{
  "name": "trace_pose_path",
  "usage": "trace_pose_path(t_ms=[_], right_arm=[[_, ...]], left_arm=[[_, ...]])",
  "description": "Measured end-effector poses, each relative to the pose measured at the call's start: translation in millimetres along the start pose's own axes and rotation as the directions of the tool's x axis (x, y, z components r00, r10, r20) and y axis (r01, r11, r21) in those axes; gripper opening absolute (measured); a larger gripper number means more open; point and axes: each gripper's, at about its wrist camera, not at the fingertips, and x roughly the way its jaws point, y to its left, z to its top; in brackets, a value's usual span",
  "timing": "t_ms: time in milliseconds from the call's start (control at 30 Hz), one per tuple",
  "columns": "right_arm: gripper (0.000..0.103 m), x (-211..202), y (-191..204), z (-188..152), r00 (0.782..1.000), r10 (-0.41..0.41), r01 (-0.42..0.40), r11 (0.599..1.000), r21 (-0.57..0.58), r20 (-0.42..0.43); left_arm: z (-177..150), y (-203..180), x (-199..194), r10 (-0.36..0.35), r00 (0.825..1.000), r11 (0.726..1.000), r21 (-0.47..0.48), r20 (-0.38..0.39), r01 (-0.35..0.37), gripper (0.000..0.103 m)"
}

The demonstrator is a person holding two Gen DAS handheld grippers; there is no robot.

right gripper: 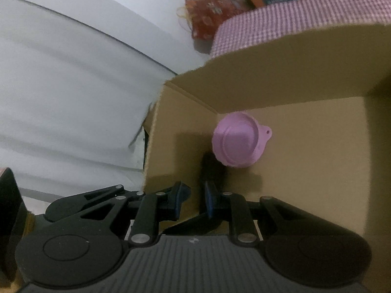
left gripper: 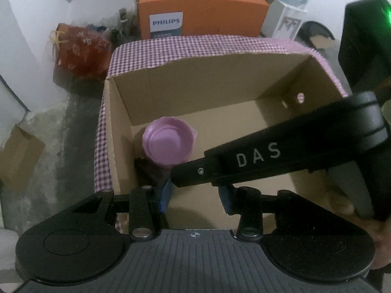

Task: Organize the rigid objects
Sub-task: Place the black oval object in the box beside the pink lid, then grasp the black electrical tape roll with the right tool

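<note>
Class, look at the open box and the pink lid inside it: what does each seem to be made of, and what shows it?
Box: brown corrugated cardboard, matte, by its torn raw edge; the rim carries pink gingham covering, cloth or paper unclear. Pink lid: probably moulded plastic, smooth with a slight sheen, ridged rim and small tab.

I see the bottle standing inside the cardboard box, near its left wall. Behind the box stands the Philips carton, and the gift bag lies left of it.
</note>
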Motion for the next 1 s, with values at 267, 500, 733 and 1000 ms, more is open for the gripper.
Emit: trace_pose_path(t_ms=[267, 500, 733, 1000], right_arm=[[0.023, -13, -7, -5, 0.999, 0.029, -0.029, 0.999, 0.026, 0.031], [0.023, -72, -3, -39, 0.99, 0.065, -0.066, 0.998, 0.004, 0.123], [0.023, -147, -15, -107, 0.955, 0.162, -0.163, 0.987, -0.016, 0.25], [0.024, -184, -51, -201, 0.924, 0.191, -0.215, 0.976, 0.036, 0.332]], left_arm=[[-4, -10, -19, -0.015, 0.998, 0.999, 0.029, 0.057, 0.013, 0.046], [-18, -21, -60, -0.052, 0.987, 0.998, 0.055, 0.153, 0.044, 0.057], [-63, -30, -111, -0.117, 0.954, 0.992, 0.078, 0.276, 0.099, 0.07], [-133, -52, -116, -0.16, 0.928, 0.986, 0.092, 0.336, 0.137, 0.072]])
